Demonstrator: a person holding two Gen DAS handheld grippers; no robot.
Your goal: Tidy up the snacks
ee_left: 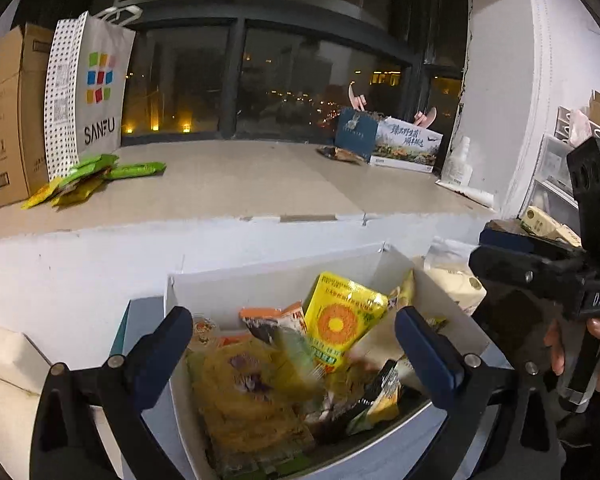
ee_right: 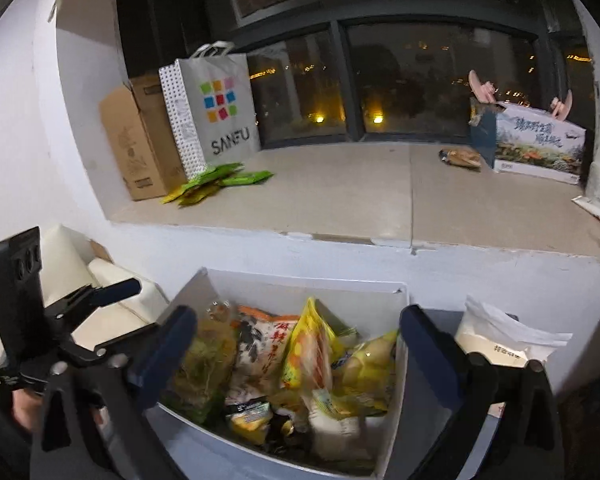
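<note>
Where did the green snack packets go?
The green snack packets lie on the window ledge, far left in both views, at the foot of the SANFU bag beside the cardboard box.

SANFU bag (ee_left: 96,84), cardboard box (ee_left: 8,120) on sill.

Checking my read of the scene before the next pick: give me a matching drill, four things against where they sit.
Things:
1. SANFU bag
2. green packets
3. yellow sunflower packet
4. printed carton

Places:
a. in the white box below the ledge
b. at the ledge's right end
c. standing against the brown cardboard box
d. lying flat on the ledge at the bag's foot

Pairs: 1-c, 2-d, 3-a, 4-b
</note>
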